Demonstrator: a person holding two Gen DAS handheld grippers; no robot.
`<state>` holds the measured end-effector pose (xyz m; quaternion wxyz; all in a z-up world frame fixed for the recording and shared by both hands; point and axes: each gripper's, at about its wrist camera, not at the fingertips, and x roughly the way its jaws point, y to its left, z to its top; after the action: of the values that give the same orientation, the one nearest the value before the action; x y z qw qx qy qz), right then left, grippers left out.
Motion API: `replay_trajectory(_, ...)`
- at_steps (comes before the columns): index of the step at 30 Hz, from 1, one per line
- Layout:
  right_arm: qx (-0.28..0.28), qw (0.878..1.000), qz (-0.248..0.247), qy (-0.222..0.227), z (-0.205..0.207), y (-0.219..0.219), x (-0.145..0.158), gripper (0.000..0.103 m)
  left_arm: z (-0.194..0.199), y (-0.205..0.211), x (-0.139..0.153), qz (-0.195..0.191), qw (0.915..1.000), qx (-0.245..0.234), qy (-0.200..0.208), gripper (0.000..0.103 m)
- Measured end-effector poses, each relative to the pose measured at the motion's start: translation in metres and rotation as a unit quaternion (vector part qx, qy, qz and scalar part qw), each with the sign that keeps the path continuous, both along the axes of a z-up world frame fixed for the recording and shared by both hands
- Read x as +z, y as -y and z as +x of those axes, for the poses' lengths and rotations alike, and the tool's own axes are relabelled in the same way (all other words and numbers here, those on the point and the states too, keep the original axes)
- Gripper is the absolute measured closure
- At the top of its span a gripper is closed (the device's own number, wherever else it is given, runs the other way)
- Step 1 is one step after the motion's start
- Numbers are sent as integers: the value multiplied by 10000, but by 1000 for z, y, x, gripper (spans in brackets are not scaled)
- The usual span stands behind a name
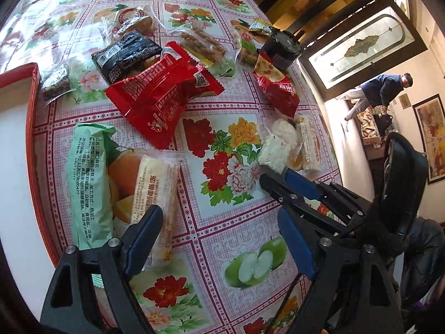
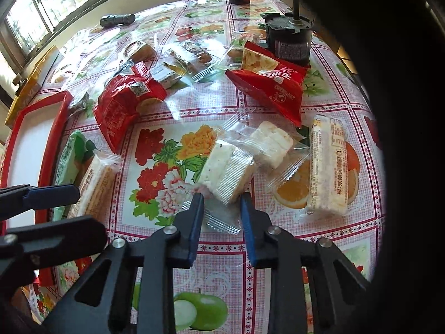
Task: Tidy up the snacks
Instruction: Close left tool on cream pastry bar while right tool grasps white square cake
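Barely started, I'd say: the red tray [image 2: 41, 128] on the left looks empty and the snacks lie scattered all over the counter [image 2: 222, 239]. Right claw [image 2: 221, 199] is pinched onto the clear wrapper of a white cake [image 2: 222, 167] near the counter's front edge. Left claw [image 1: 217, 222] hangs wide apart, holding nothing, right by a cream bar [image 1: 155, 194].

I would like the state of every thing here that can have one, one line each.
Right gripper: closed on the white nougat snack, at its wrapper end.
Left gripper: open, holding nothing.
Red tray: nothing visible inside.
Red packet: sealed, lying flat.
Green packet: sealed, lying flat on the table.
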<state>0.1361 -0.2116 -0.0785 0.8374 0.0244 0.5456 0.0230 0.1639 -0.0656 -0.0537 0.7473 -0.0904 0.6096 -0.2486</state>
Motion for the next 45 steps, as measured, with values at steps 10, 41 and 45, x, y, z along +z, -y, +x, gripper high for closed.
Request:
replay_trajectory(10,82,9995,280,-108,-1,10,0,58,5,6,1,905,9952,9,373,18)
replay_trajectory(41,93,9982,429,416,-34,20,5,95,-54,-7,-13,1175,9921,-68,435,70)
replay_trajectory(45,42,9973,499,544,-38,26,10,100,-62,-5,-13,1156,9923,-7,437,70)
